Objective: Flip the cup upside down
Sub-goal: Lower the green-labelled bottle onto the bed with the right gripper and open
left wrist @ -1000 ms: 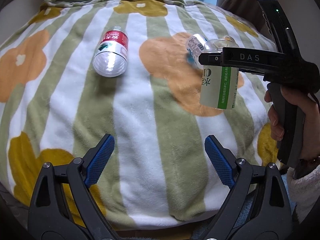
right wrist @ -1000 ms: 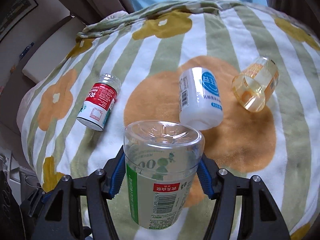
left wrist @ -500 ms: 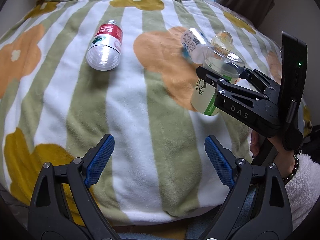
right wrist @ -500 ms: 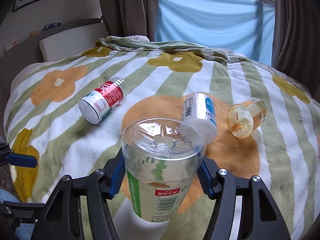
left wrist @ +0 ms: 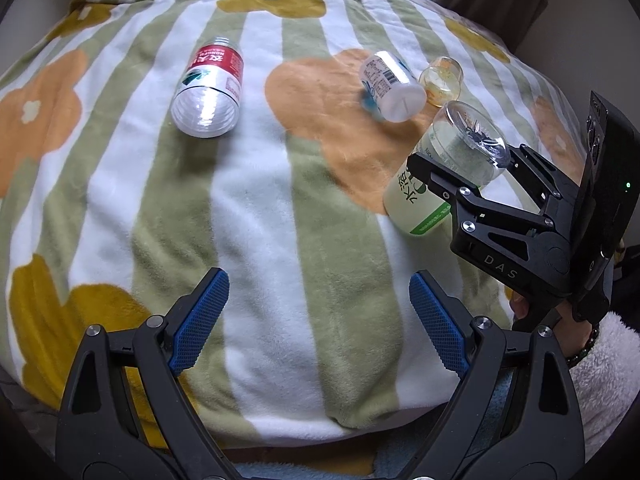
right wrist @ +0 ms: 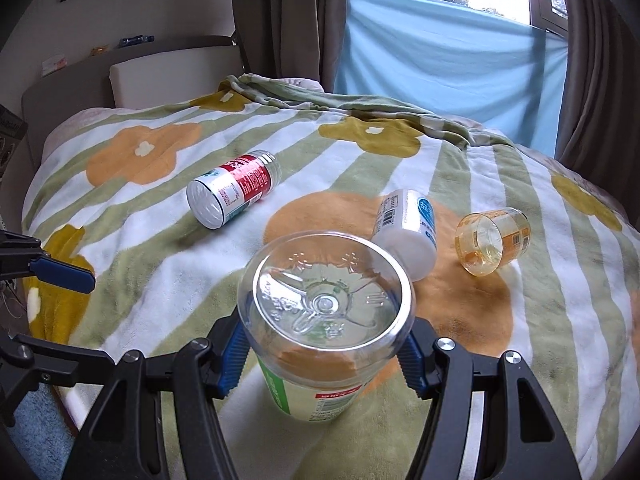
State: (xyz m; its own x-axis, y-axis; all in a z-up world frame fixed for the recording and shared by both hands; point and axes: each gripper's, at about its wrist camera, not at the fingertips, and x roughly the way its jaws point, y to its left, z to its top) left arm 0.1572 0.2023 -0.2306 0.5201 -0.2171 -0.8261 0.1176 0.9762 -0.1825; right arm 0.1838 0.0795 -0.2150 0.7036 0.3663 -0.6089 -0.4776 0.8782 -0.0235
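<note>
right gripper (right wrist: pixel 324 354) clamping cup (right wrist: pixel 320 344) — now lower, tilted over blanket (right wrist: pixel 160 280)

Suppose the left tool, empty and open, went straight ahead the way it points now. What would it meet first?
Most likely the striped blanket itself. No cup lies between the left tool's fingers; the red-labelled cup sits off to the left, though depth is unclear.

Black plastic frames with silver screws and blue textured pads (left wrist: pixel 199 322) are seen on both grippers. "DAS" is printed on the right gripper (left wrist: pixel 460 168). A fluffy white sleeve (left wrist: pixel 608 376) and beaded bracelet (left wrist: pixel 585 347) are worn.
</note>
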